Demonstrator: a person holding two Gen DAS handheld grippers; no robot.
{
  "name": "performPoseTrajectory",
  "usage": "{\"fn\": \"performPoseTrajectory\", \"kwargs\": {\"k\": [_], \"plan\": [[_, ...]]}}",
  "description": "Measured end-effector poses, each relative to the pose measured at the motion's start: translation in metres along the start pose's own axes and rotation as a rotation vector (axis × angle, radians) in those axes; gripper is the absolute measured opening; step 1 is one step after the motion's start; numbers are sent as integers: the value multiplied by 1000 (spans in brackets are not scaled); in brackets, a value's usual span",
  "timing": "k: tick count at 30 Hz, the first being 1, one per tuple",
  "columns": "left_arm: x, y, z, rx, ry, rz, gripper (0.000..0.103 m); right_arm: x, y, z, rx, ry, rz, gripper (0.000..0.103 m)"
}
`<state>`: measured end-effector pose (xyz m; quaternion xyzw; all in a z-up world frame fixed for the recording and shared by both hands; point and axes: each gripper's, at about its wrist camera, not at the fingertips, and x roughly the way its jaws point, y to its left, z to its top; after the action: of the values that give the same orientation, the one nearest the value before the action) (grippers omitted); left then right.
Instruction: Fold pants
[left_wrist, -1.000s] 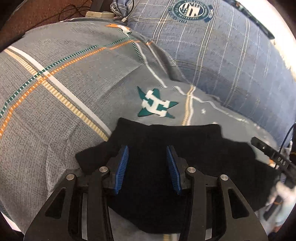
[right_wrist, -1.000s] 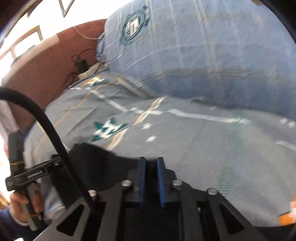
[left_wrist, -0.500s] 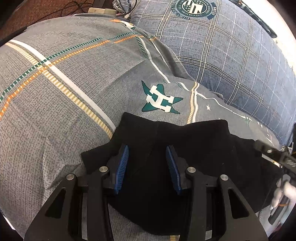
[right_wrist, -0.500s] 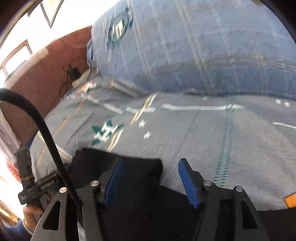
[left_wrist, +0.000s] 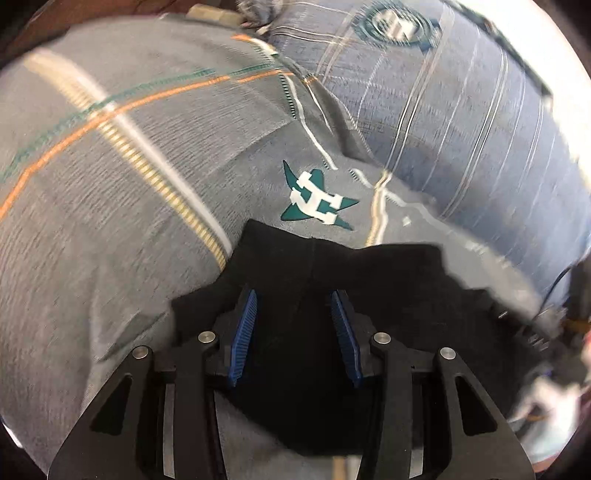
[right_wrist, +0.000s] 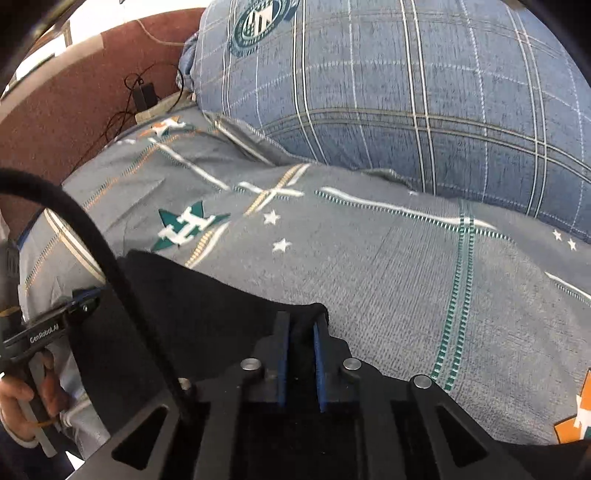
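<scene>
- The black pants (left_wrist: 369, 295) lie on a grey bedspread (left_wrist: 129, 221), filling the lower middle of the left wrist view, with the far edge just below a teal star logo (left_wrist: 314, 201) at 12 o'clock from the left gripper (left_wrist: 293, 317).
- The left gripper's blue pads (left_wrist: 245, 325) stand wide apart over the dark cloth; nothing is pinched between them. Whether the tips touch the cloth cannot be told.
- That view is smeared by motion, most at the rim.
- At its 3 o'clock edge the right tool shows only as a dark blur, beside a pale blurred patch.
- In the right wrist view the right gripper (right_wrist: 302, 326) has its blue pads (right_wrist: 282, 354) drawn close together, with a raised corner of the pants (right_wrist: 207, 302) clamped between them.
- From that corner the pants run toward 9 o'clock, dark and flat on the bedspread (right_wrist: 406, 277), and reach under a black cable (right_wrist: 92, 236) that arcs across the left side.
- At 9 o'clock the left tool's black handle (right_wrist: 40, 334) shows, held in a hand (right_wrist: 22, 402) at 8 o'clock.
- A blue plaid pillow (right_wrist: 406, 92) rises behind the bedspread from 12 to 2 o'clock; the same pillow (left_wrist: 461, 129) fills the left view's 1 to 2 o'clock area.
- A reddish-brown headboard (right_wrist: 74, 92) stands at 10 o'clock, with thin wires against it.
</scene>
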<state>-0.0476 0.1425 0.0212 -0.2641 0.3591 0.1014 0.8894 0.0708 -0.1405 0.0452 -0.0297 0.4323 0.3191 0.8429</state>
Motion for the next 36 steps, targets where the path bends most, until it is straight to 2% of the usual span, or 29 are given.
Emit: {"fn": "performPoseTrajectory", "kwargs": {"k": [1,2,4,5,7,9,10,14,16,20,23,27,29,32,36], "plan": [[-7,7,0,-41,8,-45,42,-6,-1,-2,21,-6,8,14],[-17,19,-1,-95,16,-104,46,-14,-2,-4,33,-21,13,15],[-32,33,-5,-167,28,-174,53,-29,2,-9,33,-61,33,23],[-38,37,-7,-191,32,-193,62,-37,6,-12,32,-80,52,27],[-49,45,-16,-237,32,-206,77,-46,16,-17,25,-102,99,48],[-54,50,-27,-271,33,-193,77,-50,29,-21,12,-105,190,48],[-53,50,-32,-276,43,-185,77,-49,36,-23,3,-104,206,48],[-43,46,-38,-259,102,-153,77,-47,62,-23,-60,-101,192,48],[-47,45,-35,-249,89,-163,77,-45,67,-24,-67,-89,197,48],[-58,23,-31,-168,36,-141,77,-56,58,-38,-30,-91,159,48],[-57,-3,-33,-83,45,-160,77,-70,38,-56,36,-104,134,48],[-45,-57,-43,83,91,-199,77,-98,6,-89,101,-94,25,48],[-34,-89,-50,154,136,-242,77,-119,-14,-109,158,-103,-15,48],[-19,-132,-60,222,199,-334,77,-146,-44,-133,259,-121,-51,48],[-3,-183,-69,318,237,-373,77,-181,-82,-158,383,-170,-103,48]]}}
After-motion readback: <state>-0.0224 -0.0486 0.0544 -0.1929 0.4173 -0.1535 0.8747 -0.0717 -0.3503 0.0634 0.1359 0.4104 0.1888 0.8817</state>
